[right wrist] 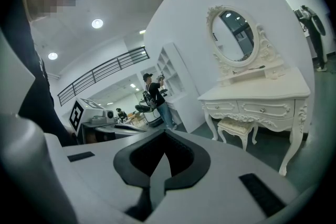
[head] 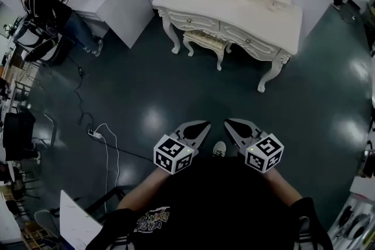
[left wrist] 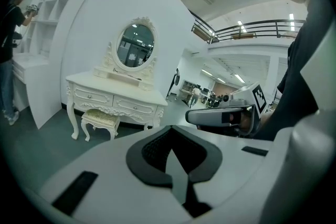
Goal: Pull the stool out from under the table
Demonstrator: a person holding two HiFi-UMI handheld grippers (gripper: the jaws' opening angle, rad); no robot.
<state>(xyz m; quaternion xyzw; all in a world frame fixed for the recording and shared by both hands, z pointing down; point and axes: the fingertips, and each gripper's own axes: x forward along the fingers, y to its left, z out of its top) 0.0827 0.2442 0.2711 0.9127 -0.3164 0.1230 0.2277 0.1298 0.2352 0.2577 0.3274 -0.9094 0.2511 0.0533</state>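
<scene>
The task has not really started. The stool (head: 205,41) stands under the table (head: 237,6), tucked between the carved front legs, with only its front edge and 2 legs coming out a little. It is far ahead of both pairs of jaws, with a wide stretch of dark floor (head: 193,96) in between.

The left gripper (head: 200,127) and the right gripper (head: 232,125) are held close to the person's body, side by side, both pointing toward the table. In each gripper view the 2 jaws are pressed together and nothing is between them. Seen from the left jaws, the stool is ahead and to the left. Seen from the right jaws, it is ahead and to the right.

So, in my judgement, nothing is done yet and every step is left: to walk up to the table, to open the jaws, to take the stool by its seat edge or a leg, and to draw it out onto the free floor.
</scene>
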